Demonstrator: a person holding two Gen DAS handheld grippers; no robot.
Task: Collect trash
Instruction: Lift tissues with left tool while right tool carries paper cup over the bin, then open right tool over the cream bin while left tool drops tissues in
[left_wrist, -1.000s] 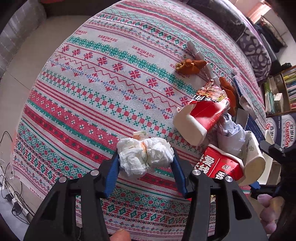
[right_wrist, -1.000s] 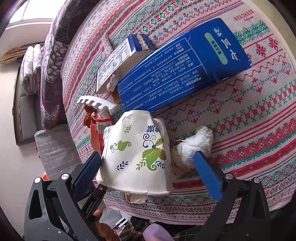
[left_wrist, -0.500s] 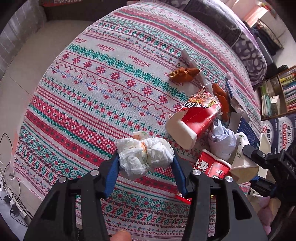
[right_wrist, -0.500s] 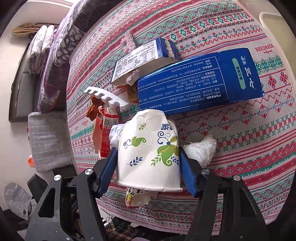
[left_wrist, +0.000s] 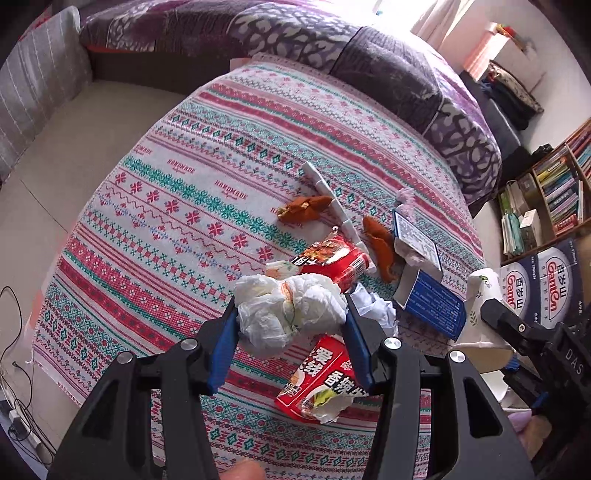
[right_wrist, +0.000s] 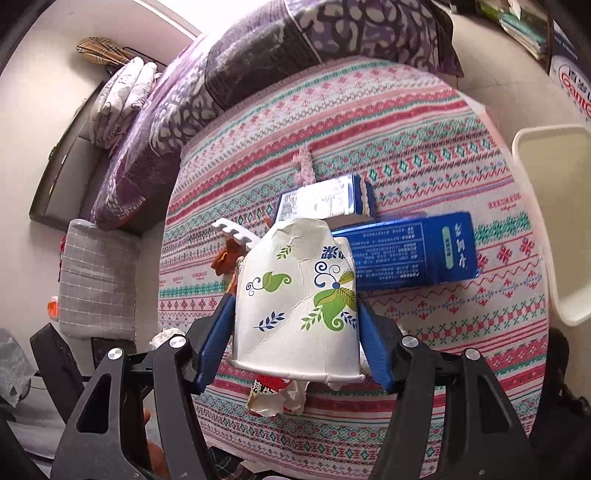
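Spreading beneath both claws, a patterned tablecloth (left_wrist: 177, 206) is seen, with a purple-quilted sofa (left_wrist: 369, 55) and bookshelves (left_wrist: 554, 184) beyond. Compared with a second ago, more room is shown and the litter lies lower. The left gripper (left_wrist: 290, 314) is clamped on crumpled tissue (left_wrist: 288, 306). The right gripper (right_wrist: 295, 317), just closed in, is pressed on the leaf-printed paper cup (right_wrist: 295, 302), both carried above the cloth.
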